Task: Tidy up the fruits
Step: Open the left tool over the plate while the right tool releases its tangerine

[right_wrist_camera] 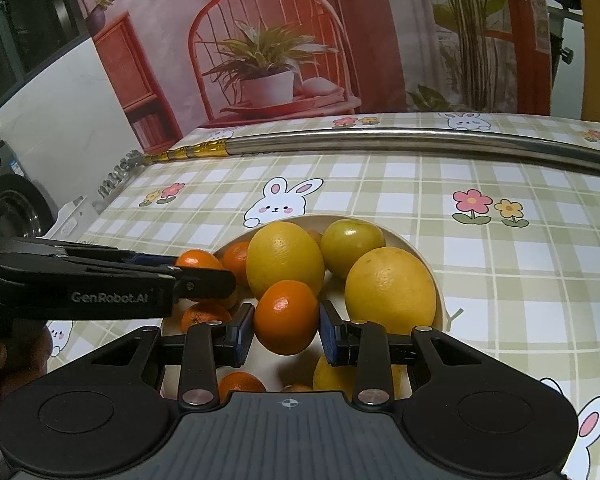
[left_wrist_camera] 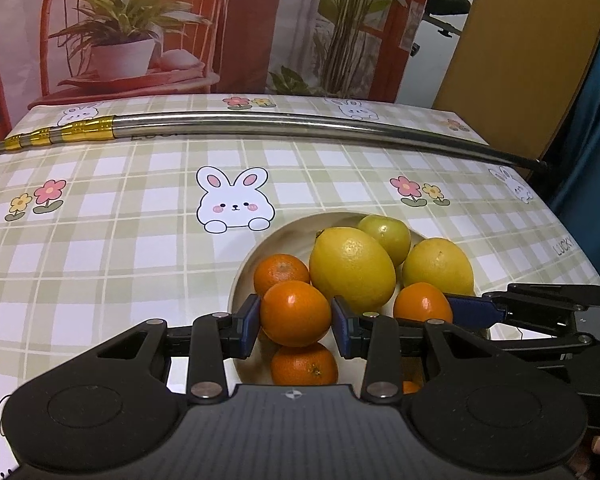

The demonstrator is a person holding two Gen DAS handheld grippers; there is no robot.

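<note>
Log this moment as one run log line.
left tool: shut on mandarin | right tool: shut on tangerine | both over bowl

Six mandarins – two lemons – one greenish fruit – one bowl.

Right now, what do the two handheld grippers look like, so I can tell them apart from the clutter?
Both are matte black plastic. The left gripper has linkage arms with silver rivets, blue finger pads and a ribbed grey base with a crosshair mark. The right gripper looks the same. The left gripper's side carries white GenRobot.AI lettering.
</note>
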